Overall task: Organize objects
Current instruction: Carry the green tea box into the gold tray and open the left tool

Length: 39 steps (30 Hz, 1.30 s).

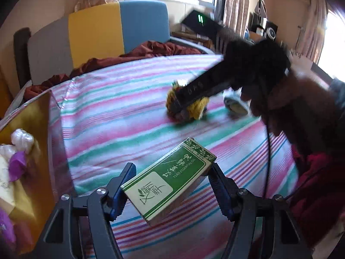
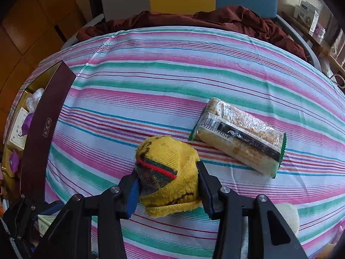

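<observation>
Green-and-white cardboard box (image 1: 170, 181) is sitting clamped in the left gripper (image 1: 172, 176) above the striped cloth (image 1: 120, 116). Right gripper (image 2: 166, 182) is squeezing a yellow knitted sock bundle (image 2: 168, 177), left of a wrapped snack packet (image 2: 239, 136).

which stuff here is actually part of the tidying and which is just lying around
Part of the job:
- green and white box, held in the left hand-held gripper
- yellow knitted cloth, gripped by the right hand-held gripper
- wrapped snack pack on the striped sheet
- gold-lined storage box, already holding items

Just lying about:
- dark red blanket
- colour-block headboard
- curtains
</observation>
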### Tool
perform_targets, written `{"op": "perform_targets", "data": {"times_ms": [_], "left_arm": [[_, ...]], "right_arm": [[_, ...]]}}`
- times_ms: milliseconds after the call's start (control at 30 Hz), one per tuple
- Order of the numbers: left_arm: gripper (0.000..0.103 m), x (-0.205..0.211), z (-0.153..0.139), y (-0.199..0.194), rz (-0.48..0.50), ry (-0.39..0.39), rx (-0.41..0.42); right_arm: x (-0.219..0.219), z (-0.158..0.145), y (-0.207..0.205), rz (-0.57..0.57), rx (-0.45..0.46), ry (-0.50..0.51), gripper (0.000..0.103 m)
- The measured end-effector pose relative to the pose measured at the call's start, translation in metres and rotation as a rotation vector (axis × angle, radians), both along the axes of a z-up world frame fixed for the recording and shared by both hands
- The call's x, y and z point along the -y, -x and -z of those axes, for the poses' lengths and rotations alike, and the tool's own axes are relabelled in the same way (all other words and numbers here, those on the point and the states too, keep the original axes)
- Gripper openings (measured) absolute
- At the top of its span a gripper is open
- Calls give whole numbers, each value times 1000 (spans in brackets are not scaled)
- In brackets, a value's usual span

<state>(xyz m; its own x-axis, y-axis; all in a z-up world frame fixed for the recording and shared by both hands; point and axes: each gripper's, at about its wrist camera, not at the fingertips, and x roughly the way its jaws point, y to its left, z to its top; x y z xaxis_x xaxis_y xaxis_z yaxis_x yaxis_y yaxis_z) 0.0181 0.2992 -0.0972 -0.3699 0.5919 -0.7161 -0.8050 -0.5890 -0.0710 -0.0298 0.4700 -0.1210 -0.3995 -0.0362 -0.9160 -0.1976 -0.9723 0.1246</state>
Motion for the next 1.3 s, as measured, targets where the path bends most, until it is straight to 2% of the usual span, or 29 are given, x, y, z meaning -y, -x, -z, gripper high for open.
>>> {"op": "perform_targets", "data": {"times_ms": [100,233,400,500,733,867,1167,1300], "left_arm": [[70,20,-27,7,-45,-51,5],[70,60,-50,43,-183,-106,75],[70,109,-48,111,-372,-138,221],[70,123,-45,138,-439,-112,242],[70,113,-39,183,-472,-67,244],[70,107,-22,214,-521,-67,331],[71,104,4,254,-640,-114,485],[71,101,12,265,-681,-104,496]], "right_arm": [[1,0,0,-5,-2,-14,47],[3,0,0,-5,-2,-21,47],[3,-1,-1,-8,-1,-35,47],[4,-2,0,-10,0,-41,47],[4,-3,0,-16,2,-49,48],[5,-3,1,-15,5,-49,48],[8,-3,3,-21,10,-56,48],[9,-3,4,-22,11,-61,48]]}}
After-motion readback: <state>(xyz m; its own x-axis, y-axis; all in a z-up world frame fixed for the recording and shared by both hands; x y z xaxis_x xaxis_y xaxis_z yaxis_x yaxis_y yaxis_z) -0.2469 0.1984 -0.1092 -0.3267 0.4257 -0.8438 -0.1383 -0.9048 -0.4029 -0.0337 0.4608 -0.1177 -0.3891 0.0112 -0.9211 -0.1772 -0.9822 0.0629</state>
